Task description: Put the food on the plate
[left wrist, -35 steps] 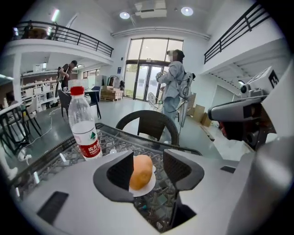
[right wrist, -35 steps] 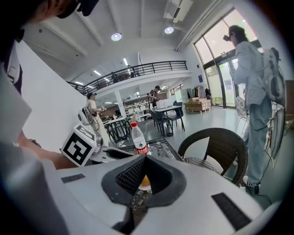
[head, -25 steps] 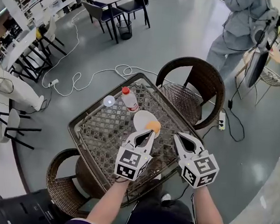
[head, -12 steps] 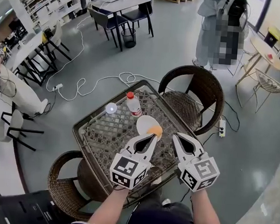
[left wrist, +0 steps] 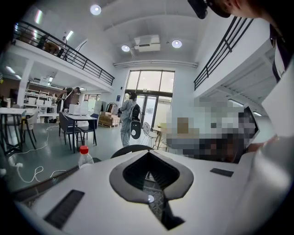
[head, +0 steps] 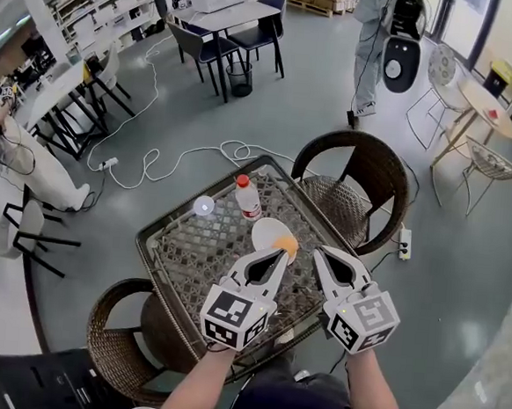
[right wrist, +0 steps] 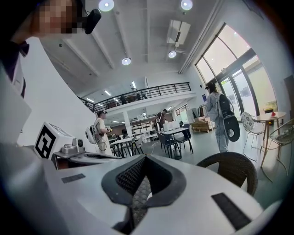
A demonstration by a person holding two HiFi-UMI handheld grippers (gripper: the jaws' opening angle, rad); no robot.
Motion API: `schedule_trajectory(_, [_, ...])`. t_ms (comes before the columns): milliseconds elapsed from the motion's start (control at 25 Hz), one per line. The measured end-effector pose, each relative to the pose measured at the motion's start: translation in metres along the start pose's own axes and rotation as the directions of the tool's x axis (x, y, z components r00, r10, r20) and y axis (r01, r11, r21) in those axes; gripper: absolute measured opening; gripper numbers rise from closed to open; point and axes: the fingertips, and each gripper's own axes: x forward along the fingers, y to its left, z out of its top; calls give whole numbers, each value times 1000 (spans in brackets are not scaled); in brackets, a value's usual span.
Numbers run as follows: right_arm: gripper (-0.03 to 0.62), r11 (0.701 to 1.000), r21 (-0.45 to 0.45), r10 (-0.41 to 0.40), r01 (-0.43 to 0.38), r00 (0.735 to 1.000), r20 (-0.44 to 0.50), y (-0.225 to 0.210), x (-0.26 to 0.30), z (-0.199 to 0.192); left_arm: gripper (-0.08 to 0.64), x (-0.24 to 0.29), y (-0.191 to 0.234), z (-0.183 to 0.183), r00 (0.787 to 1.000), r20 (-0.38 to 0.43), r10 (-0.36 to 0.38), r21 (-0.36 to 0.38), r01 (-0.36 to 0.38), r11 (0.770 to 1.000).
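Two grippers are noted low over the near corner of the wicker table (head: 186,255), side by side and not touching. Left gripper (head: 278,257): jaws pressed together, pad on pad, tip just beside the food (head: 285,244); whether it touches cannot be judged. Right gripper (head: 319,252): jaws likewise pressed together, tip above the table's right edge, near the plate (head: 267,231) but apart from it.

Food: one orange piece, lying on the plate at its near rim. Plate: one, white, set toward the right edge of the table, about midway along it.

Other things on the table, counted: one clear bottle (head: 248,199) with a red cap, upright, toward the far corner, just beyond the plate. One small white round item (head: 204,207) is noted near the far-left edge, well apart from the plate. Open lattice is seen across the middle and the left corner.

Chairs: two dark wicker chairs, one (head: 357,176) set at the far-right edge, one (head: 123,321) at the near-left edge.

Open room: broad grey floor is seen right of the table and beyond the far corner. One white cable (head: 167,157) is looped on the floor off the far-left side. One power strip (head: 404,227) lies beside the far-right chair. One standing person (head: 375,32) is seen well beyond, near the far tables.
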Motion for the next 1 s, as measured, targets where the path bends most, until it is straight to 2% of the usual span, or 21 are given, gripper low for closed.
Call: schedule_trajectory(1000, [3,1000,-4,26,-26,1000,-3,1,3,2,9,0,1,4,1000,6,-4,-12,4,1000])
